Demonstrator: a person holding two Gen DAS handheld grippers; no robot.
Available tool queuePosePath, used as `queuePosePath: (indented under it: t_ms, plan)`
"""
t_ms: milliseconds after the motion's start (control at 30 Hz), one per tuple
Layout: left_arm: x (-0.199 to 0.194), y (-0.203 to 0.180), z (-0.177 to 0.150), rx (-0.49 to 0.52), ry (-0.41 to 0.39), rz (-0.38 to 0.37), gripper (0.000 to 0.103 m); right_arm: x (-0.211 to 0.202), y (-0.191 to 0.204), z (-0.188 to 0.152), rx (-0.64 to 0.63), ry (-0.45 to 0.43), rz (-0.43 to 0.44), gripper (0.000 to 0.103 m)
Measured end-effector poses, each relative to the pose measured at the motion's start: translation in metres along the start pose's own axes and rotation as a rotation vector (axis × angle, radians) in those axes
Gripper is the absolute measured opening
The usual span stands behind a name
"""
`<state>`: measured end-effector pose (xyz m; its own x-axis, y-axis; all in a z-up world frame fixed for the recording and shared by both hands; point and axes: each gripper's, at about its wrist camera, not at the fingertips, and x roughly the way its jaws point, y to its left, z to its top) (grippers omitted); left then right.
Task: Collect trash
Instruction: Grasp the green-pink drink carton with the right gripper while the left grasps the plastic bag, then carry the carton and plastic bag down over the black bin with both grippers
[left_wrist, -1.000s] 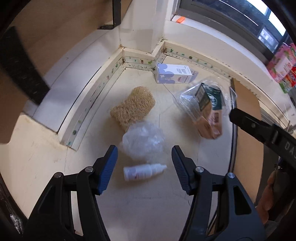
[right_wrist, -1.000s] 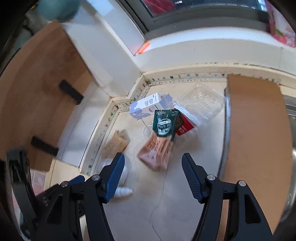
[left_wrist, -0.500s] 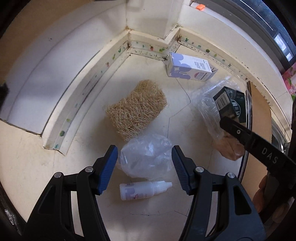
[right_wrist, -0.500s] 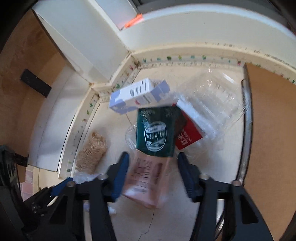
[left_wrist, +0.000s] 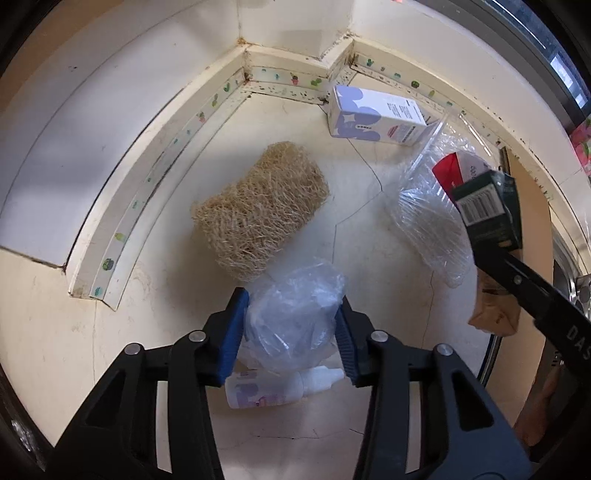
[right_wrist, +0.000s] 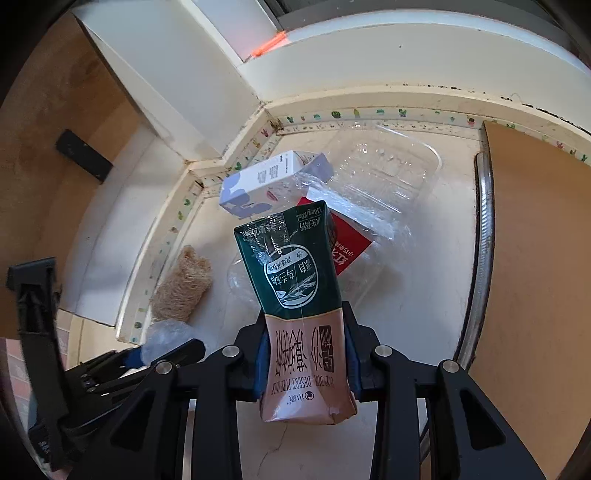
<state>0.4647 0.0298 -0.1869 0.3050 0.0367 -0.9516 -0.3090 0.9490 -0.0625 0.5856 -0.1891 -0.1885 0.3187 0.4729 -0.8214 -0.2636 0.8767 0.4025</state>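
My left gripper (left_wrist: 290, 334) is shut on a crumpled clear plastic bag (left_wrist: 293, 317) on the cream counter; the bag also shows in the right wrist view (right_wrist: 166, 334). A small white dropper bottle (left_wrist: 277, 387) lies just under the bag. My right gripper (right_wrist: 304, 354) is shut on a green-and-brown milk carton (right_wrist: 295, 291), held off the counter; the carton also shows at the right of the left wrist view (left_wrist: 487, 210). A white-and-purple box (left_wrist: 373, 118), a clear plastic clamshell (right_wrist: 384, 173) and a red packet (right_wrist: 349, 243) lie behind.
A tan loofah scrubber (left_wrist: 258, 206) lies left of centre on the counter. A raised cream ledge (left_wrist: 155, 155) with cactus-print tape runs along the back and left. A brown board (right_wrist: 535, 258) and a metal sink rim (right_wrist: 484, 229) are at the right.
My left gripper moved forward over the bottle and closed on the plastic bag. My right gripper moved onto the milk carton, closed on it and lifted it.
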Motion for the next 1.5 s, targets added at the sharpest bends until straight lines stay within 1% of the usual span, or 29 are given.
queuePosePath:
  t_ms: [200, 300, 433, 600, 733, 833, 1033, 1200, 1500]
  plan:
    - [-0.022, 0.005, -0.010, -0.005, -0.025, -0.022, 0.038, -0.025, -0.004, -0.011, 0.020, -0.032, 0.020, 0.032]
    - [-0.038, 0.006, -0.015, 0.007, -0.050, -0.049, 0.038, -0.040, -0.005, -0.018, 0.032, -0.049, 0.023, 0.032]
    - [-0.065, 0.006, -0.024, 0.043, -0.092, -0.101, 0.038, -0.064, -0.006, -0.035, 0.049, -0.079, 0.018, 0.032]
    - [-0.101, 0.002, -0.047, 0.122, -0.135, -0.165, 0.038, -0.095, 0.002, -0.070, 0.077, -0.115, 0.007, 0.032]
    - [-0.130, 0.004, -0.076, 0.193, -0.164, -0.206, 0.038, -0.121, 0.012, -0.109, 0.117, -0.142, 0.008, 0.032]
    - [-0.149, 0.010, -0.103, 0.242, -0.176, -0.239, 0.038, -0.141, 0.024, -0.143, 0.138, -0.167, -0.007, 0.032]
    - [-0.176, 0.026, -0.158, 0.325, -0.193, -0.284, 0.038, -0.172, 0.049, -0.215, 0.180, -0.194, -0.031, 0.033]
    - [-0.185, 0.042, -0.205, 0.375, -0.169, -0.313, 0.038, -0.190, 0.076, -0.284, 0.194, -0.200, -0.067, 0.033]
    - [-0.194, 0.072, -0.287, 0.478, -0.122, -0.342, 0.038, -0.206, 0.122, -0.399, 0.229, -0.197, -0.092, 0.033]
